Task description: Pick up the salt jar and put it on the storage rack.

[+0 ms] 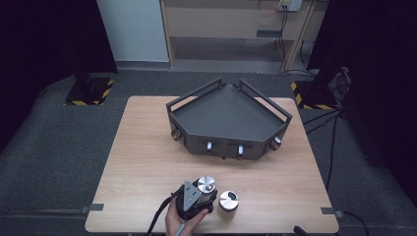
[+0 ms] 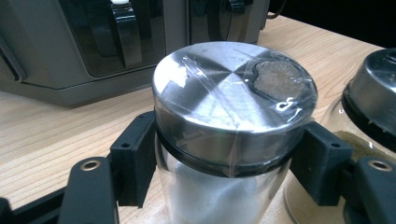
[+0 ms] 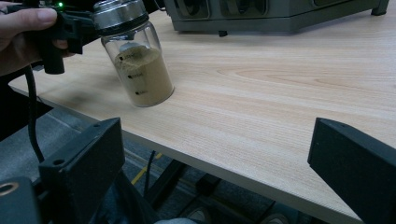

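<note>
Nearest the table's [image 1: 147,162] front edge, the left gripper [image 1: 201,194] is clenched on a glass shaker jar [image 2: 233,140]: in the left gripper view its two black pads press the jar's neck from either side, just under the steel lid [image 2: 233,88], and white powder shows through the glass below. Just beside it, on its right in the high view, stands a second jar [image 1: 228,200] holding tan powder, its base on the wood. The right gripper [image 3: 215,154] hangs off the table's front edge with its jaws spread wide and nothing between them, well apart from both jars. Farther back, mid-table, sits a grey corner rack [image 1: 228,118] with rails and knobs on its front.
</note>
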A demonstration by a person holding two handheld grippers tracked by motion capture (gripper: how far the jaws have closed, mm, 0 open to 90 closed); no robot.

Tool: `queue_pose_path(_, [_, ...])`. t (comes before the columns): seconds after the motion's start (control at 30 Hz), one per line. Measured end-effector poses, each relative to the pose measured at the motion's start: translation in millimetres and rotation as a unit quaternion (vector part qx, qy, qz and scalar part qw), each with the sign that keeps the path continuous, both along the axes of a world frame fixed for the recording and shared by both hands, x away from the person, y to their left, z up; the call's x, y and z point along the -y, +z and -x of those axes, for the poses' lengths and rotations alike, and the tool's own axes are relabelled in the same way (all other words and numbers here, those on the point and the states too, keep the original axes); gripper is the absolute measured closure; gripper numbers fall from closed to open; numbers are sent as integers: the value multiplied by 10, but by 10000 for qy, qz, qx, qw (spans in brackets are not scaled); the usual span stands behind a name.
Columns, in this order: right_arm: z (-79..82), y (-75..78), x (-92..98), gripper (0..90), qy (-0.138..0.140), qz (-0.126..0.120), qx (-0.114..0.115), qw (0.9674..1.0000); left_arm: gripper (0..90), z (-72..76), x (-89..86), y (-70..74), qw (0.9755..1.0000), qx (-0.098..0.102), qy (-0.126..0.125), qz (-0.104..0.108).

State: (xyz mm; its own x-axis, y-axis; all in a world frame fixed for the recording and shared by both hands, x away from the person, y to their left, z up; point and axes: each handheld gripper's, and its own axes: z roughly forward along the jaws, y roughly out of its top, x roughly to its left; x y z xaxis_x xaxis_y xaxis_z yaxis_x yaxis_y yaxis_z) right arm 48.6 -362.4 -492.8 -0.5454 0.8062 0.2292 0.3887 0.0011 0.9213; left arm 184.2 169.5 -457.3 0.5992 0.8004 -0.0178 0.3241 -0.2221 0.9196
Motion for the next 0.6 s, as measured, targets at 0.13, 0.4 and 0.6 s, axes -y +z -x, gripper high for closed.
queue_pose_path(0.13, [1, -3, 3, 43, -29, -19, -10, 10000, 304, 1, -1, 85, 10000, 50, 13, 15])
queue_pose_path(0.4, [-9, -9, 10, 43, -23, -49, -18, 10000, 304, -79, 13, 418, 9997, 252, -15, -18])
queue_pose_path(0.6, [-2, -7, 19, 43, -46, -73, 5, 10000, 304, -178, 67, 642, 9991, 418, -49, -46])
